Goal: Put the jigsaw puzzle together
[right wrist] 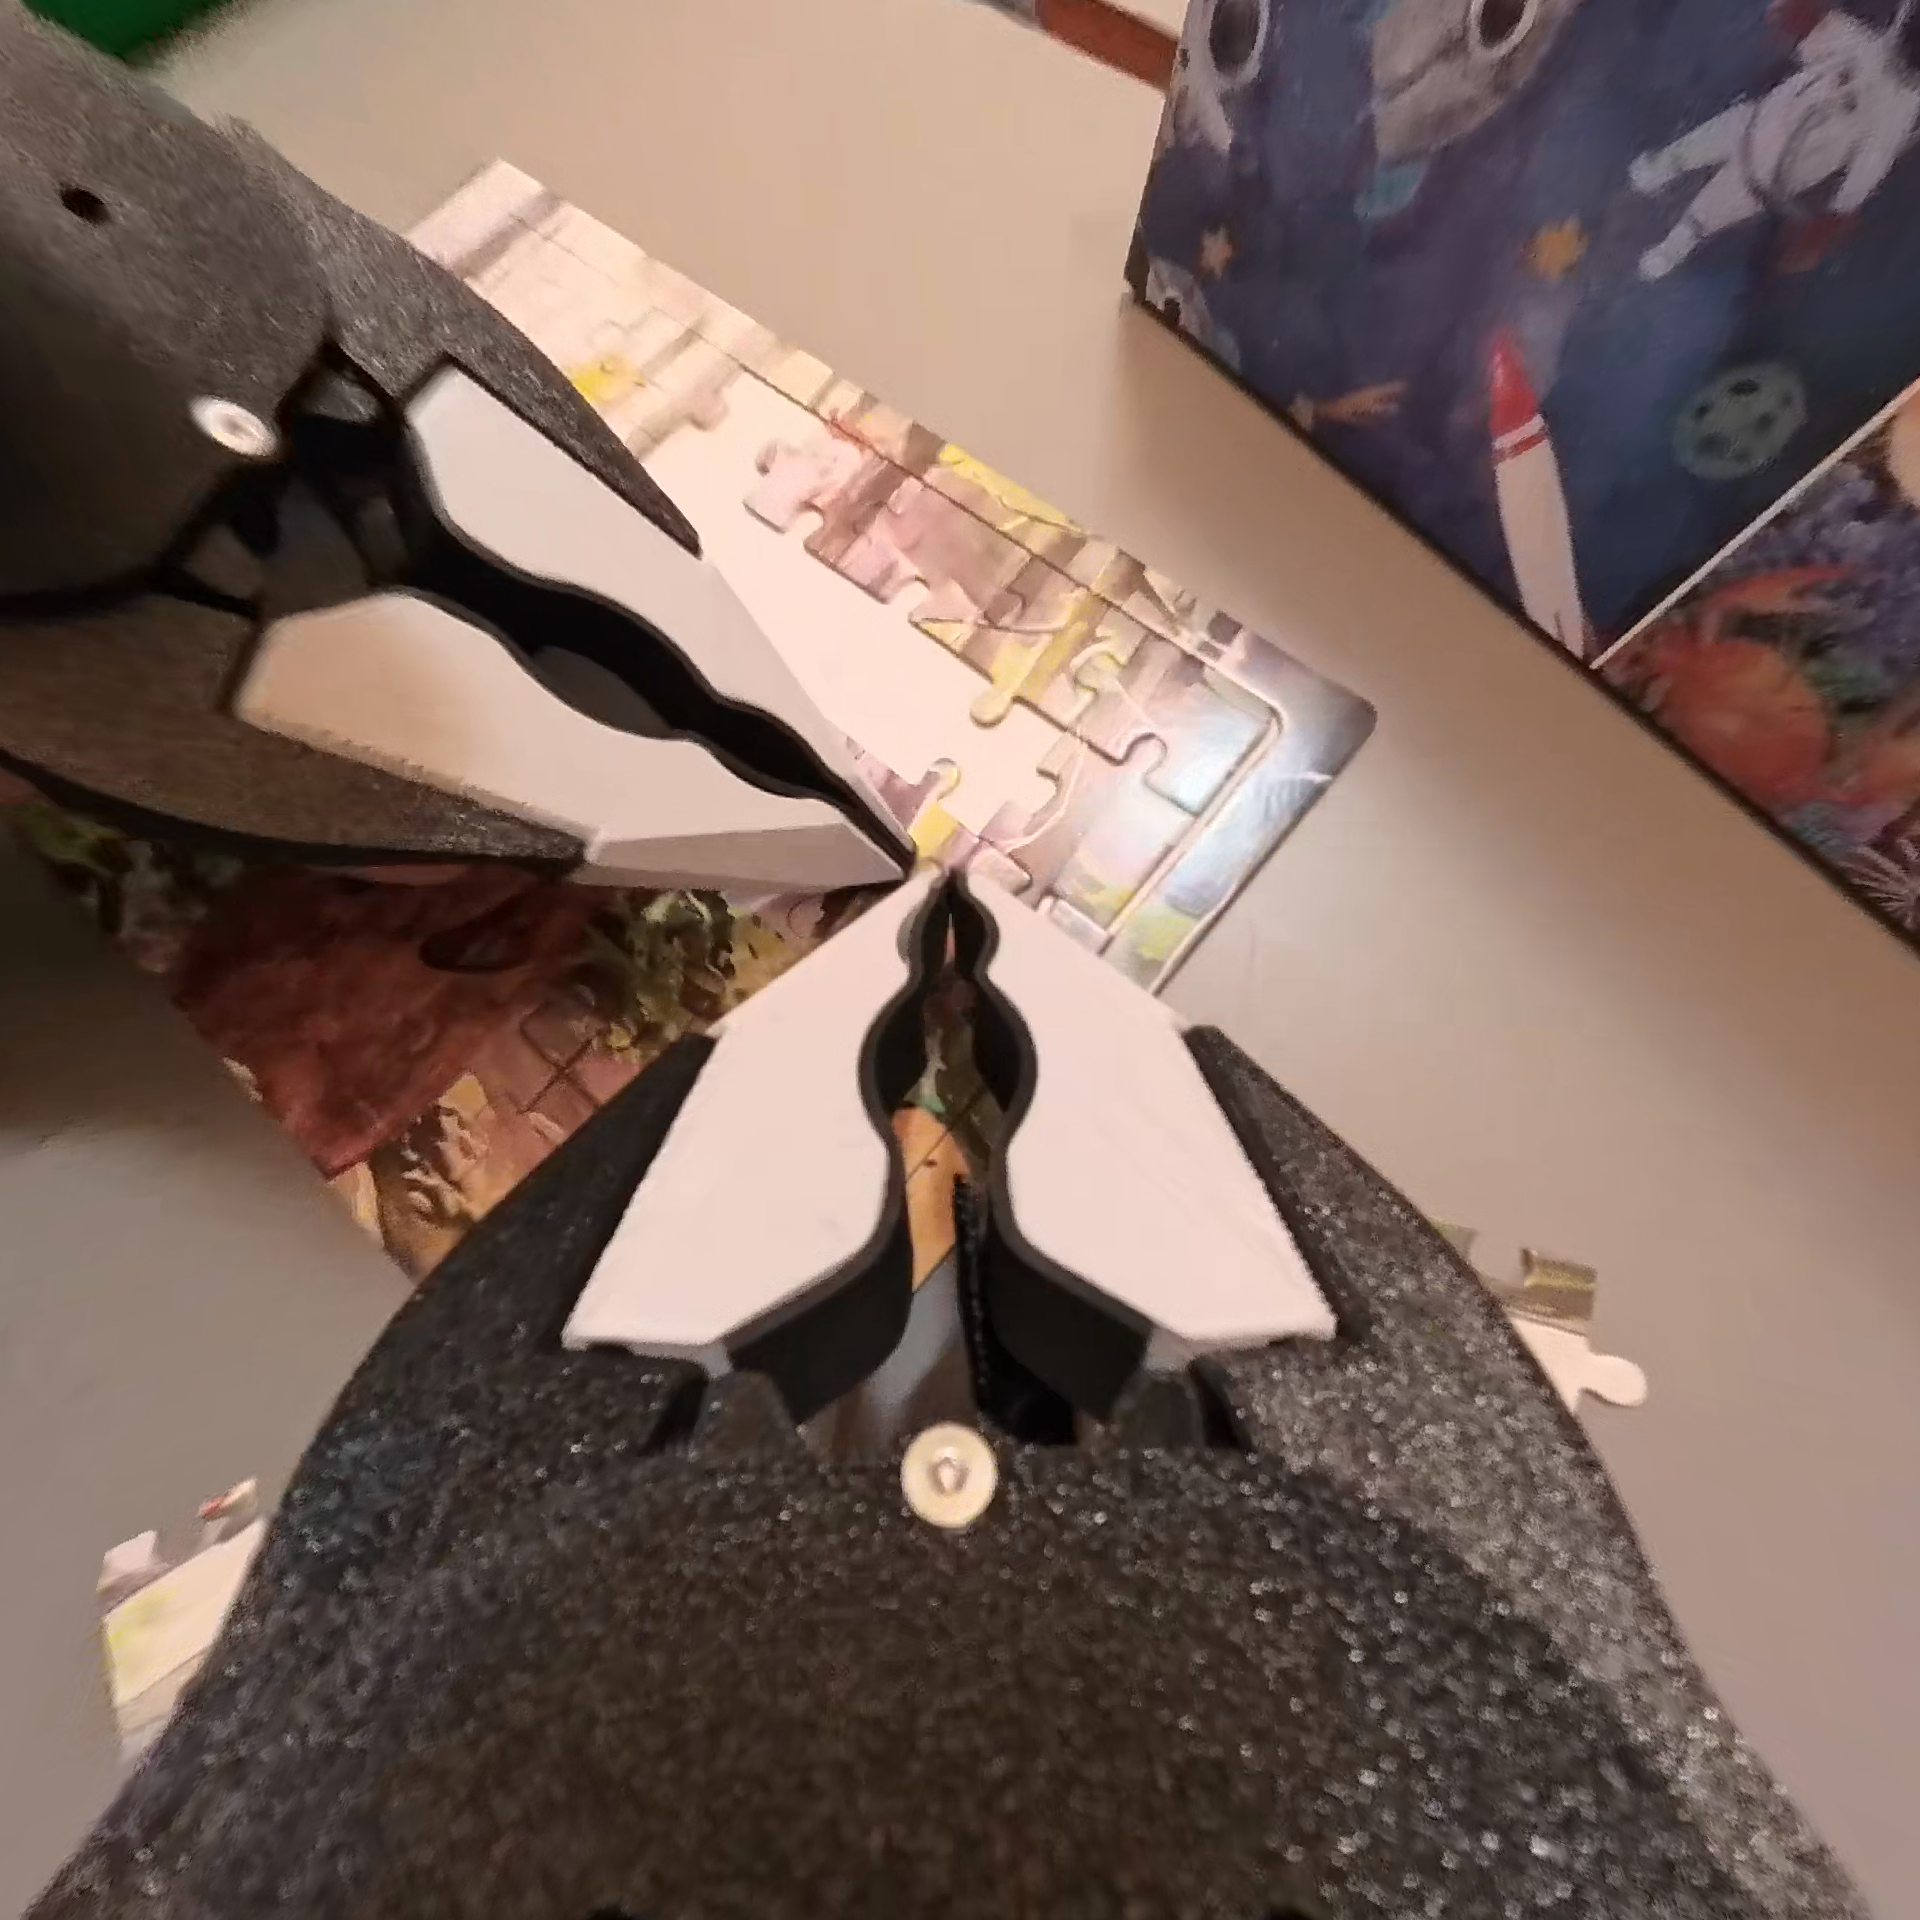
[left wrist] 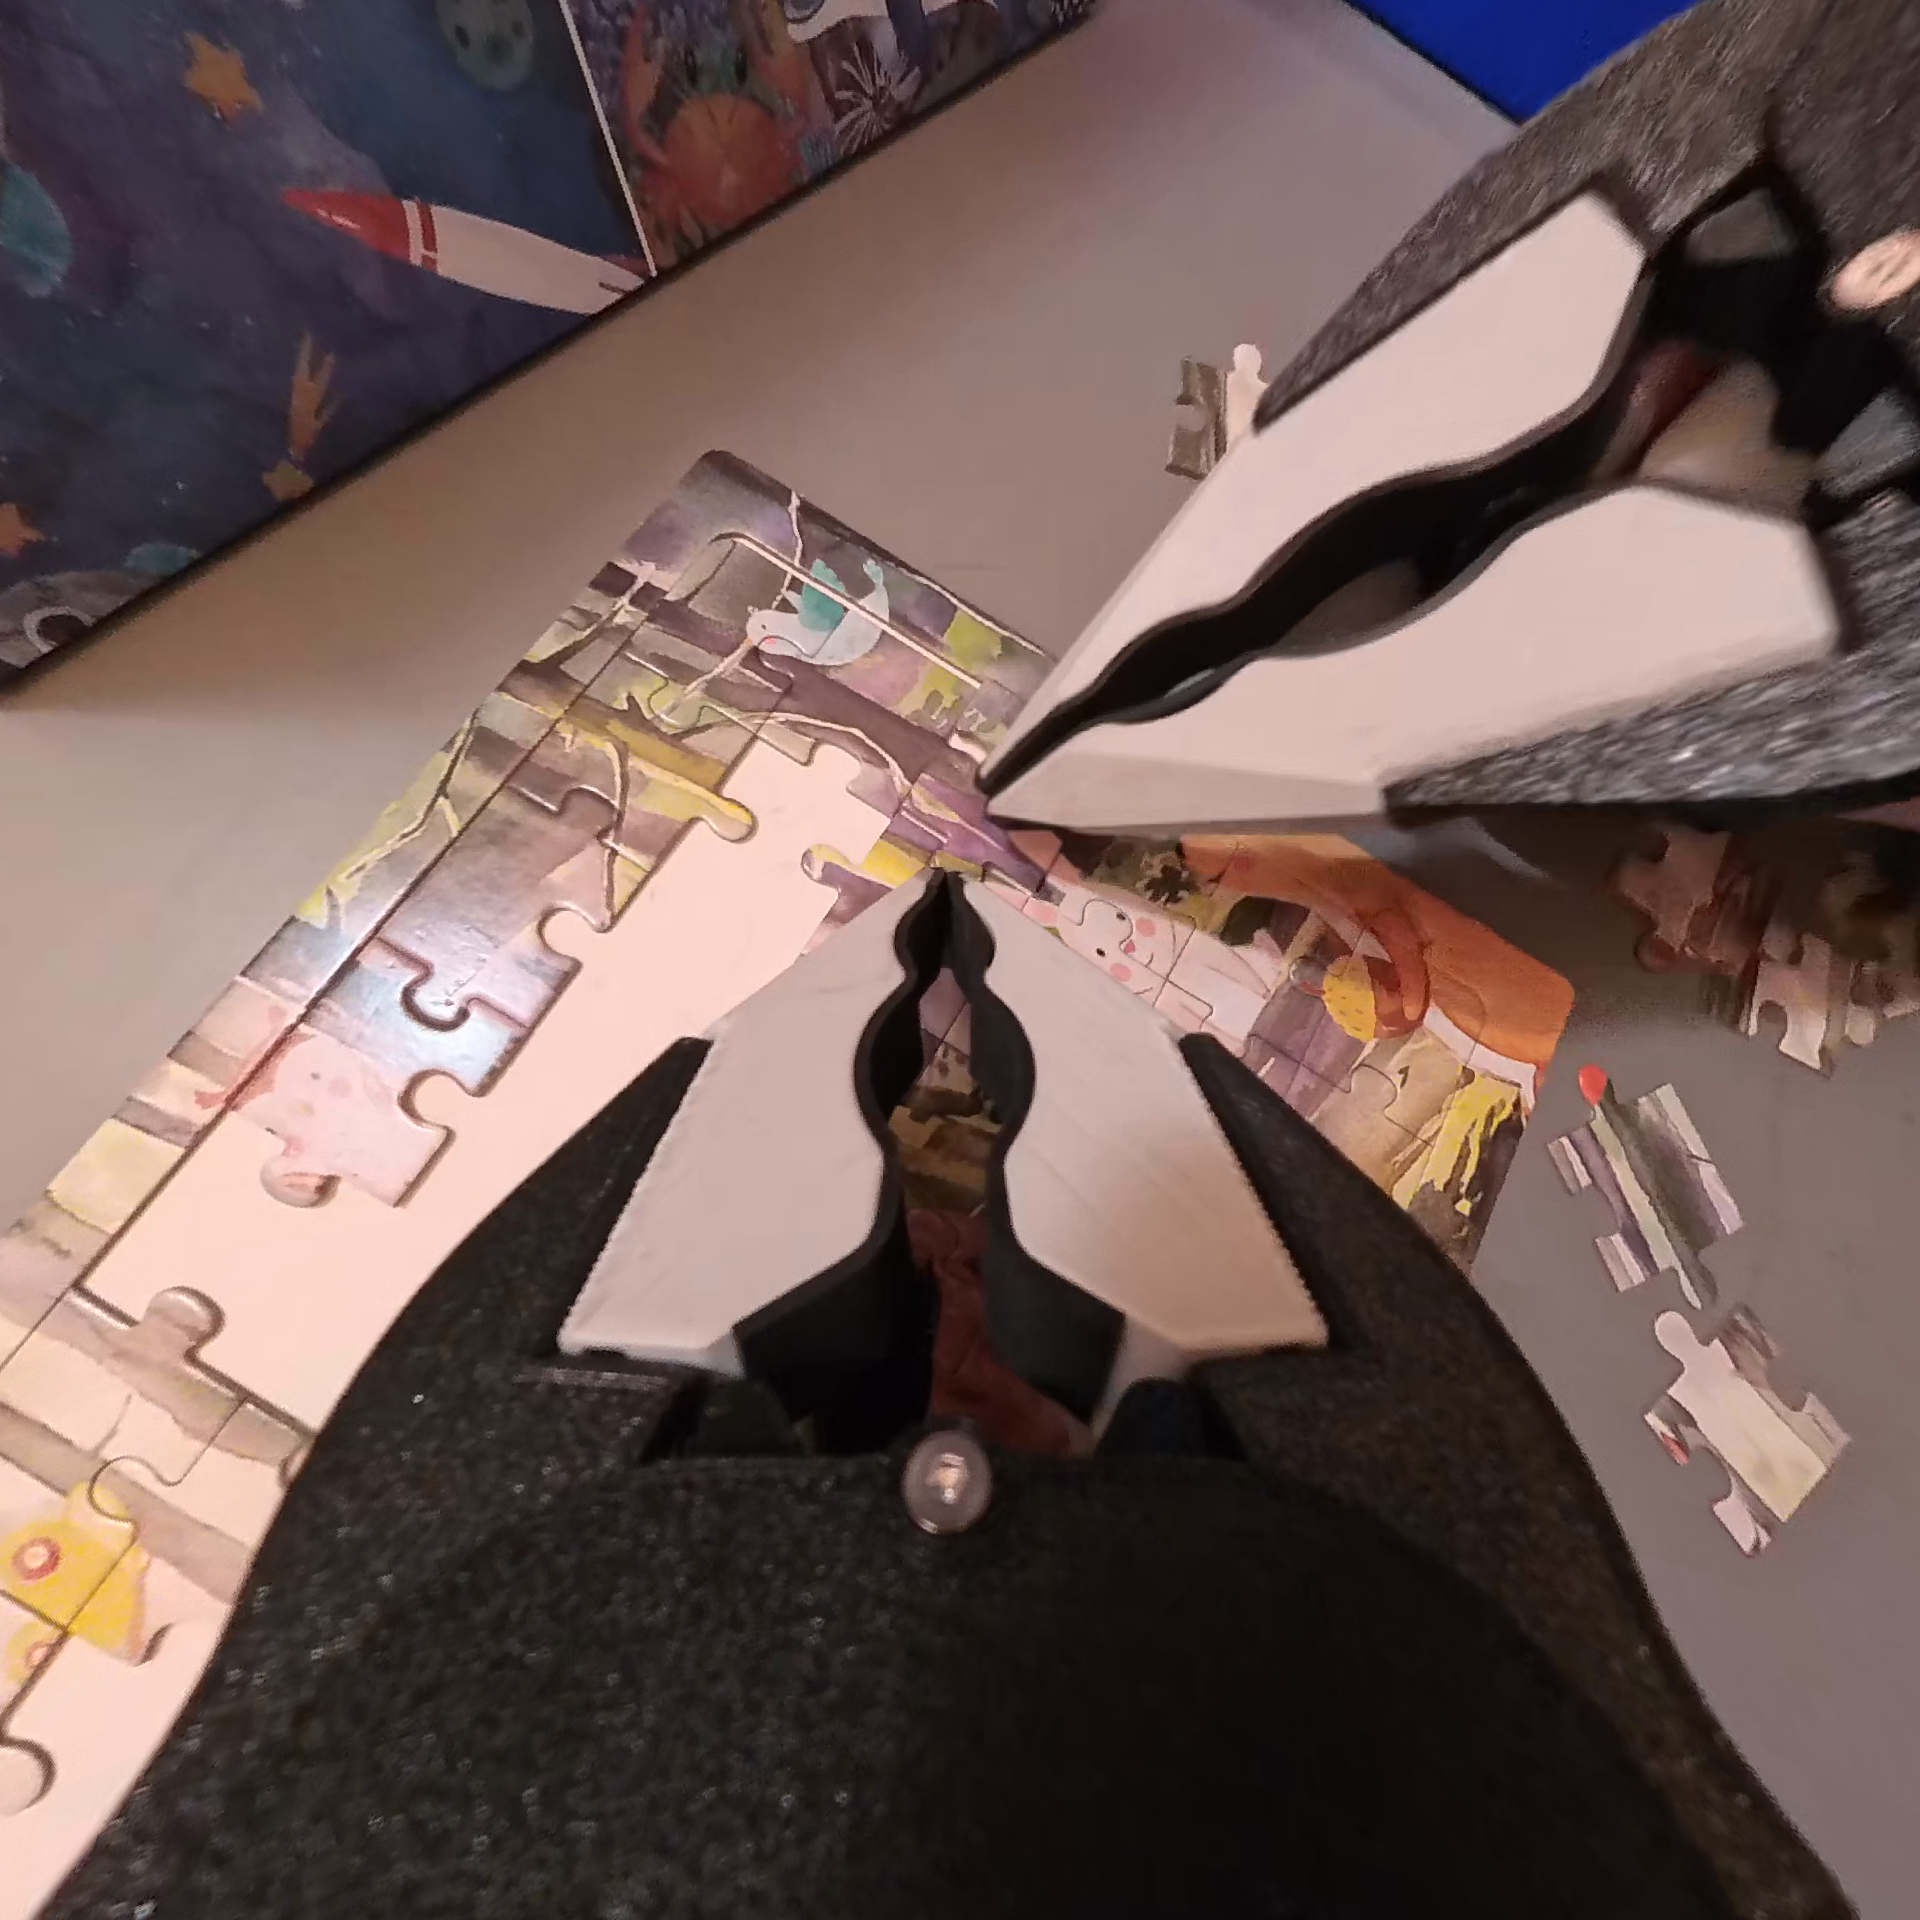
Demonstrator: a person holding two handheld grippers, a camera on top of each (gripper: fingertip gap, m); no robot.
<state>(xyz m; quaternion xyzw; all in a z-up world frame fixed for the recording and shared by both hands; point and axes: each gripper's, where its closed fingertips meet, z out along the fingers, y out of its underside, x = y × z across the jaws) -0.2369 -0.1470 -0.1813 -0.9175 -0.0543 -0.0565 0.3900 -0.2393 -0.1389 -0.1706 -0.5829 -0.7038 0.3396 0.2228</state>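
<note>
Jigsaw puzzle: part-built picture board (left wrist: 623, 831) lying flat on the pale grey table (left wrist: 935, 364) — white gaps run through its middle.
Left wrist view: left gripper (left wrist: 948, 883), white fingers and black pads pinched together, nothing between them, tip on the puzzle; right gripper (left wrist: 997, 795) closed likewise, tip just beside it; loose pieces (left wrist: 1652, 1195) at right.
Right wrist view: right gripper (right wrist: 948, 883) closed and empty — tips meeting the left gripper (right wrist: 894, 857) over the puzzle (right wrist: 1195, 779); dark-blue space-print box (right wrist: 1455, 312) stands behind.
</note>
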